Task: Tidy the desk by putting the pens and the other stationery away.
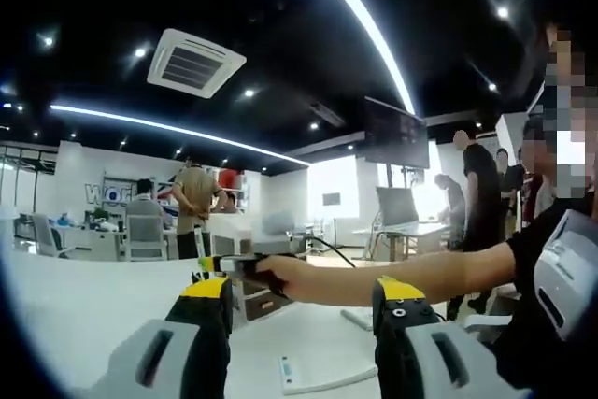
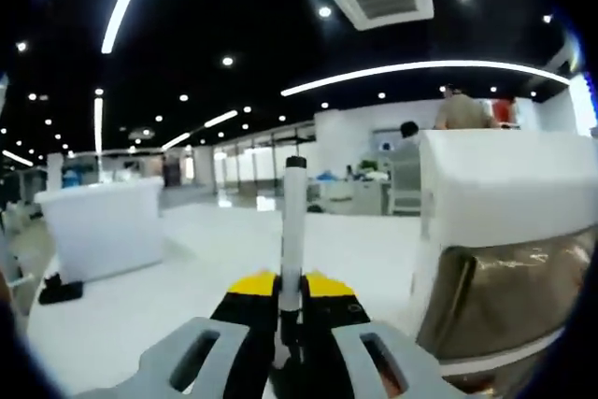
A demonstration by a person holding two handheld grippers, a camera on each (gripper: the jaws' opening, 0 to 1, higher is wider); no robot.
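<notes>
White and slim, a marker pen with a grey cap (image 2: 293, 231) stands upright between the yellow-tipped black jaws of the right gripper (image 2: 291, 310) in the right gripper view; the jaws are pressed together on its lower end, and its capped top rises well above their tips. Beyond it lies the white desk top (image 2: 206, 268). A white rectangular bin (image 2: 103, 226) stands to the left with a small black object (image 2: 61, 292) at its foot, and a white-topped box with a brown translucent front (image 2: 505, 259) stands close on the right.

In the left gripper view, the left gripper (image 1: 304, 301) holds its yellow-tipped jaws spread wide apart with nothing between them. A person's forearm reaches in from the right, just beyond the jaw tips, and its hand (image 1: 280, 277) grips the right gripper's handle. On the white desk surface (image 1: 84, 306) between the jaws lies a flat white card (image 1: 308, 376).
</notes>
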